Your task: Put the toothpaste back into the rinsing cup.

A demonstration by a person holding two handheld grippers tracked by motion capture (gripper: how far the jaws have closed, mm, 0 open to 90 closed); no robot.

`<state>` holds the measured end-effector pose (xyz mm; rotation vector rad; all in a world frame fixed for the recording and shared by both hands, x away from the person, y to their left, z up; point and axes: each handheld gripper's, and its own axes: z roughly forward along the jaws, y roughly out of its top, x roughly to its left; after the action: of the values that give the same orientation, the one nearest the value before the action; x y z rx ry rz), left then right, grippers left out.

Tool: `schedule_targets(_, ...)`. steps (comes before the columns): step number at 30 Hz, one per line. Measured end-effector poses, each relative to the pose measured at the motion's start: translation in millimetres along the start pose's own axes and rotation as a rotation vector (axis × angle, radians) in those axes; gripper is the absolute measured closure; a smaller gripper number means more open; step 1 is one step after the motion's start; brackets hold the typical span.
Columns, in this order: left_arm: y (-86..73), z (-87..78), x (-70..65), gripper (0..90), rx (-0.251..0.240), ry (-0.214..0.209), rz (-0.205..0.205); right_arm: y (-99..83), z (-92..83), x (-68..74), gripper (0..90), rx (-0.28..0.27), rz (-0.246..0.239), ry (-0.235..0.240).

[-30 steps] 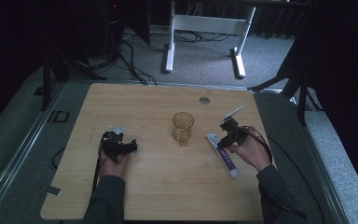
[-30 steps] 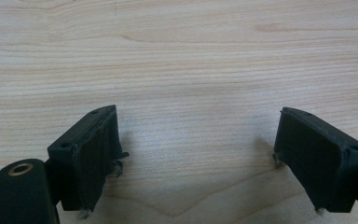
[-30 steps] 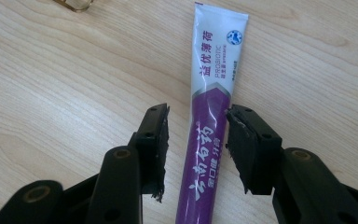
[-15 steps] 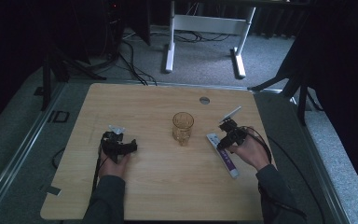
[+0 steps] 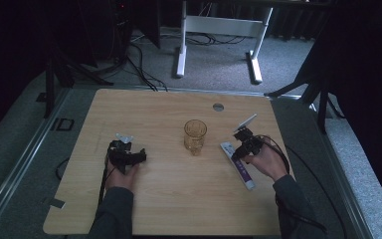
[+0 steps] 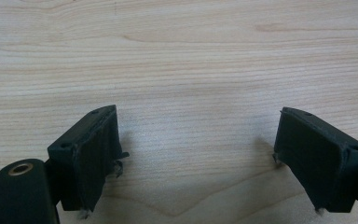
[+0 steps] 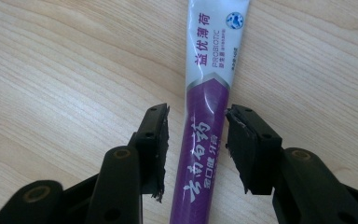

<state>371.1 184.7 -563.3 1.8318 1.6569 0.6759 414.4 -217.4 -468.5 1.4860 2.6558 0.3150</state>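
A white and purple toothpaste tube (image 5: 246, 177) (image 7: 214, 56) lies flat on the wooden table (image 5: 169, 104) at the right. My right gripper (image 5: 238, 149) (image 7: 196, 140) is down over it, one jaw on each side of the purple part. A strip of bare wood shows between the left pad and the tube, so the jaws are open. My left gripper (image 5: 132, 158) (image 6: 196, 140) rests at the left of the table, open wide, with bare wood between its fingers. An amber drinking glass (image 5: 195, 135) stands upright between the two grippers.
A small round grommet (image 5: 218, 106) sits in the tabletop near the far edge. A cable (image 5: 278, 149) loops from the right gripper toward the table's right edge. White desk legs (image 5: 181, 45) stand on the floor beyond the table.
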Motion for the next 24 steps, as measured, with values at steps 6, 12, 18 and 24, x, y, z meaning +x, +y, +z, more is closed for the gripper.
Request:
schedule_targets(6, 0.0, 0.0, 0.0, 14.2, 0.000, 0.000, 0.000, 1.0, 2.6, -1.1, 57.8, 0.017, 0.002, 0.002)
schedule_targets(12, 0.0, 0.0, 0.0, 14.2, 0.000, 0.000, 0.000, 1.2, 6.6, -1.8, 57.6, 0.035, 0.004, 0.002)
schedule_targets(18, 0.0, 0.0, 0.0, 14.2, 0.000, 0.000, 0.000, 0.7, 9.8, -2.3, 57.4, 0.047, 0.007, 0.002)
schedule_targets(24, 0.0, 0.0, 0.0, 14.1, 0.000, 0.000, 0.000, 1.1, 12.3, -2.3, 57.4, 0.060, 0.006, 0.005)
